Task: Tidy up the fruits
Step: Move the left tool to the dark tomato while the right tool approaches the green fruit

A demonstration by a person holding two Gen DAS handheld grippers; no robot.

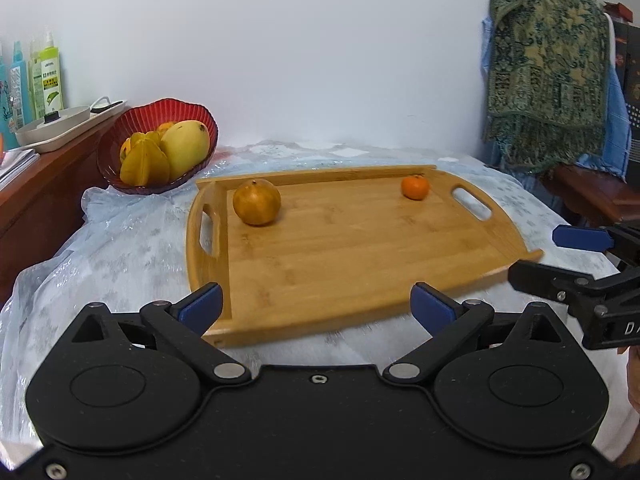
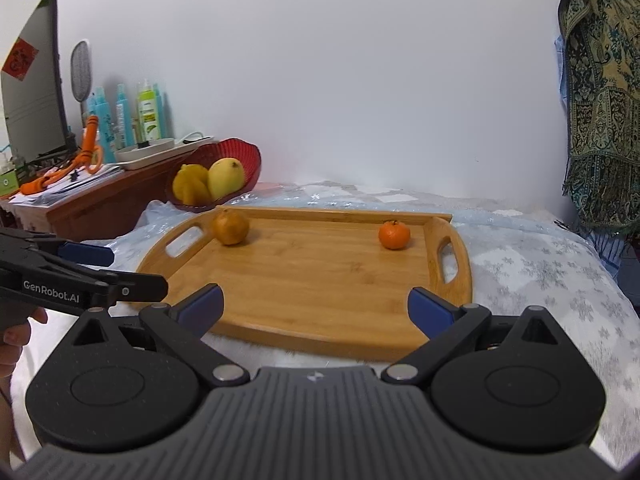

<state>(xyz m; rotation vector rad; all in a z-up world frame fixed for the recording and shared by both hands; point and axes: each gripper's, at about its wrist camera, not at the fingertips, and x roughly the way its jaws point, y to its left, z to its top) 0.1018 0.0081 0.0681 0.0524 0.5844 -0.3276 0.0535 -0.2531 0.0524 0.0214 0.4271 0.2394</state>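
Looking from the left wrist, the left gripper (image 1: 316, 304) stands wide and empty before the wooden tray (image 1: 320, 264), where the brownish round fruit (image 1: 257, 202) sits far left, probably awaiting the red bowl (image 1: 116, 148).

From the right wrist, the right gripper (image 2: 314, 306), equally wide and empty, faces the tangerine (image 2: 394, 234) at the far right.

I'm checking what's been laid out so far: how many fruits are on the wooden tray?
2: a brownish round fruit near the tray's far left corner, and a small orange mandarin near its far right corner. Other fruits sit in the red bowl.

Black left gripper (image 1: 316, 306), blue pads (image 1: 200, 307), silver screws, "GenRobot.AI" lettering
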